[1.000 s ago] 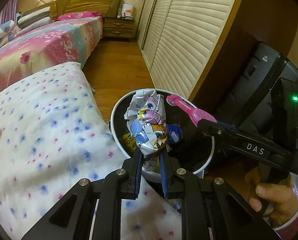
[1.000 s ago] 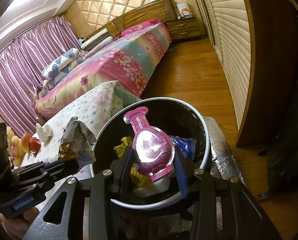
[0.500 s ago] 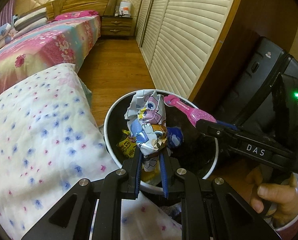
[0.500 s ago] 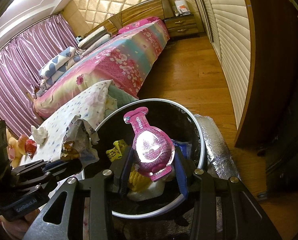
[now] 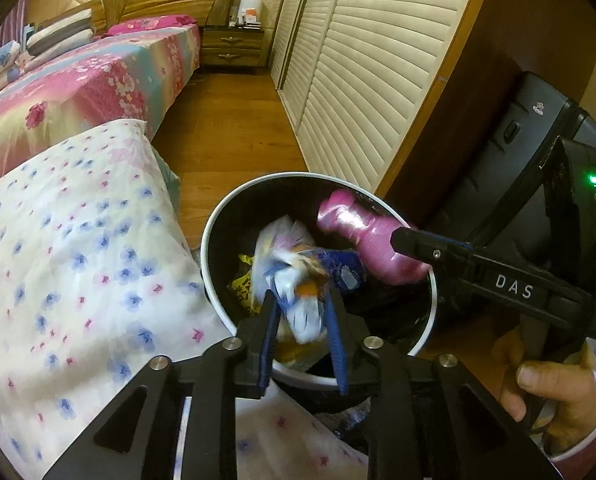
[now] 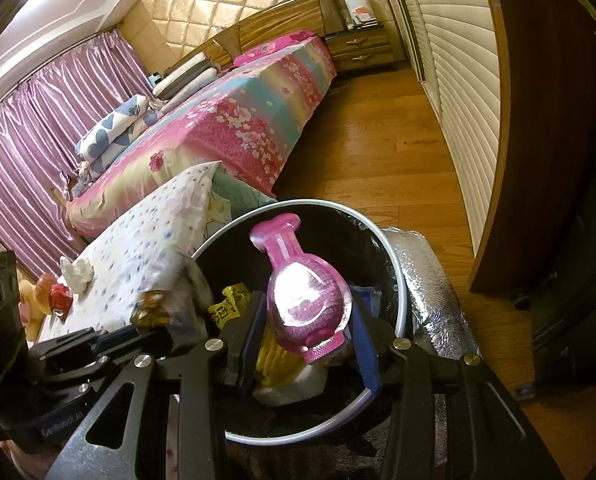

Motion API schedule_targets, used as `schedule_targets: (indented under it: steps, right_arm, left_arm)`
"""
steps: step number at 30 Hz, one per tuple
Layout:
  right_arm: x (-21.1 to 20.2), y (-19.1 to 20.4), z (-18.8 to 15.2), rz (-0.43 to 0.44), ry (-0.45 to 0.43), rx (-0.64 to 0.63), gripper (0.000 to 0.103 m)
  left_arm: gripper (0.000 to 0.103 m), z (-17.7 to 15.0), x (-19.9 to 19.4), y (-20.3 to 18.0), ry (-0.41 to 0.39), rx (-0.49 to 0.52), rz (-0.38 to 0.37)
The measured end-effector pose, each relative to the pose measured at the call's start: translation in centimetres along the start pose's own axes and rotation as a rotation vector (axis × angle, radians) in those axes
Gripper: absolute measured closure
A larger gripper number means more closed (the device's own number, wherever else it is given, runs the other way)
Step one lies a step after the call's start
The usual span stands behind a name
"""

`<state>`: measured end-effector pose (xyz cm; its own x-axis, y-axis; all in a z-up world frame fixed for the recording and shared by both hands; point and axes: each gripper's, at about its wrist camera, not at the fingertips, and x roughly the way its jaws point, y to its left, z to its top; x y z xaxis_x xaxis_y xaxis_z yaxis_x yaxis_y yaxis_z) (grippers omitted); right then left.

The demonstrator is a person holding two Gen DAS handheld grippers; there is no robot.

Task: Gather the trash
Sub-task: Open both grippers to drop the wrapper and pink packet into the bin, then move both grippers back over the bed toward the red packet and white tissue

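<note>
A round black trash bin with a white rim (image 5: 214, 240) (image 6: 402, 292) stands beside the flowered bedding. My left gripper (image 5: 300, 300) is open over it, and a crumpled colourful wrapper (image 5: 290, 268), blurred, drops between its fingers into the bin. My right gripper (image 6: 306, 312) is over the bin too, its fingers spread around a pink vase-shaped pouch (image 6: 302, 292) that tips loose between them. The pouch also shows in the left wrist view (image 5: 362, 240). Yellow and blue wrappers (image 6: 234, 304) lie inside the bin.
White flowered bedding (image 5: 66, 256) lies left of the bin, with a red object and a white scrap (image 6: 76, 276) on it. A silver foil bag (image 6: 430, 280) lies right of the bin. Louvred wardrobe doors (image 5: 370, 80) and a black case (image 5: 538, 152) stand on the right.
My left gripper has opened and the crumpled wrapper is falling into the bin. My right gripper's fingers have spread and the pink pouch tilts loose. Both grippers moved further over the bin.
</note>
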<state>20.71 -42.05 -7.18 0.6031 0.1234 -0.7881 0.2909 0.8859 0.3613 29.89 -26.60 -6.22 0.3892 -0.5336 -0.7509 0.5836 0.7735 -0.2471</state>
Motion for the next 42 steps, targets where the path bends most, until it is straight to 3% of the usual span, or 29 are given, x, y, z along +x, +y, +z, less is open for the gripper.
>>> schedule_targets:
  steps: [7,9,11,13,23,28,32,42]
  right_arm:
    - [-0.4,0.1,-0.2,0.005,-0.013,0.020,0.048]
    - [-0.6,0.5,-0.4,0.013,-0.019,0.019,0.040]
    - [-0.8,1.2,-0.5,0.023,-0.023,0.012,0.023]
    - [-0.8,2.0,-0.6,0.033,-0.020,0.002,0.015]
    - [-0.5,8.3,-2.1,0.121,0.020,-0.106,0.013]
    - [-0.1,11.3,-2.8,0.167,0.040,-0.146,0.012]
    - [0.5,13.5,-3.6,0.195,0.050,-0.179,0.004]
    - [3.1,18.0,-5.0,0.252,0.111,-0.231,0.004]
  left_arm:
    - [0.057,-1.9,-2.7,1.9,-0.045,-0.067,0.027]
    - [0.053,-2.7,-3.7,2.5,-0.059,-0.083,0.052]
    - [0.048,-3.8,-4.8,3.5,-0.071,-0.122,0.074]
    - [0.045,-4.8,-5.8,4.6,-0.080,-0.162,0.089]
    - [0.043,-9.3,-11.1,8.9,-0.119,-0.297,0.167]
    - [0.043,-10.5,-13.5,11.2,-0.132,-0.330,0.210]
    - [0.040,-11.9,-15.5,13.4,-0.144,-0.374,0.258]
    - [0.039,-14.5,-19.7,18.3,-0.172,-0.505,0.350]
